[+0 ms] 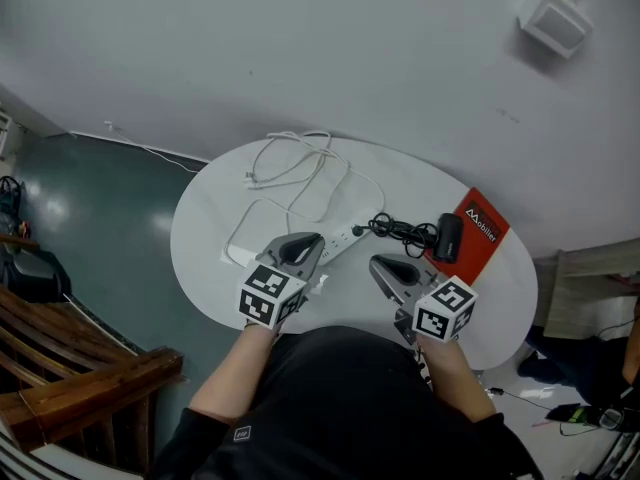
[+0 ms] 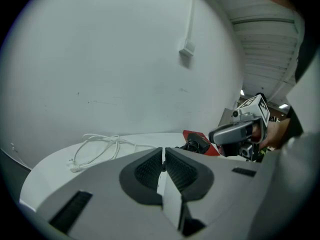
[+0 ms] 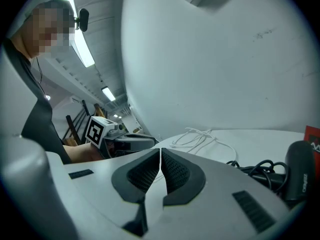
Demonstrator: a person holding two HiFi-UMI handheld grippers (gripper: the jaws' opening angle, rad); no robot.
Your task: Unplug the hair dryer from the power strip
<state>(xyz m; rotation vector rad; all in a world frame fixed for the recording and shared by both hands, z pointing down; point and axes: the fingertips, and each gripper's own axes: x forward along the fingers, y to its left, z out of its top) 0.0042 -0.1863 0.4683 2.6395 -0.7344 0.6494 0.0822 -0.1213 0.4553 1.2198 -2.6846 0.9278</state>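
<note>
While our left hand-held gripper (image 1: 303, 249) and right hand-held gripper (image 1: 388, 268) are hovering closed and empty above the bench (image 1: 215, 228), the hair dryer (image 1: 449, 236) is lying right of the power strip (image 1: 338, 244); we are planning to pin the strip and pull the plug (image 1: 358, 230) straight out.

Power strip (image 1: 342, 240): near end hidden under left gripper (image 1: 316, 241). Plug (image 1: 358, 230) just beyond that gripper's tip, too small to tell whether seated. Hair dryer (image 3: 300, 170), right of right gripper (image 3: 160, 153): body cut by frame edge. Red book (image 3: 313, 135) behind it, likewise cut.
</note>
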